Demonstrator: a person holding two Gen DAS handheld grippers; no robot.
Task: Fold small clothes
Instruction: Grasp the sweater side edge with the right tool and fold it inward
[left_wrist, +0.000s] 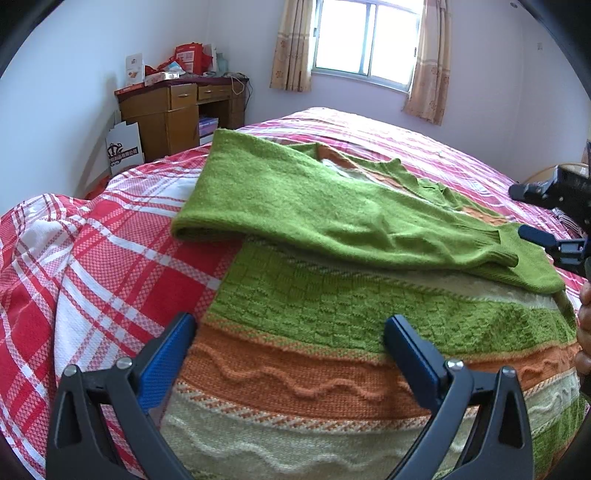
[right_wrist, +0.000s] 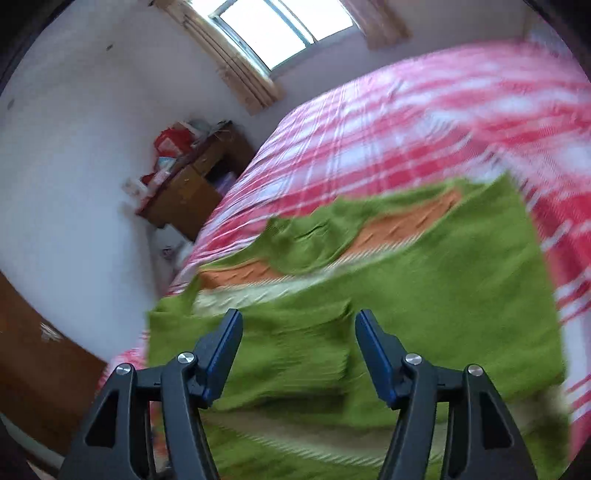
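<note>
Sweater partly folded: sleeves in, body still to fold.

The green, orange and cream knitted sweater (left_wrist: 332, 325) lies flat by the near edge of the red-and-white plaid bed cover (left_wrist: 110, 258), both green sleeves (left_wrist: 295, 199) laid across its chest. The left gripper (left_wrist: 290, 332) and right gripper (right_wrist: 298, 328) hover spread over it, pinching nothing; folding the body in half looks left.

Pale, bare walls (left_wrist: 74, 66) enclose a bedroom where daylight pours through a window (left_wrist: 364, 40) hung with beige patterned curtains (left_wrist: 291, 48), a cluttered wooden desk (left_wrist: 177, 110) stands in the corner, and a bed (left_wrist: 424, 147) wears a red-and-white plaid cover.
</note>
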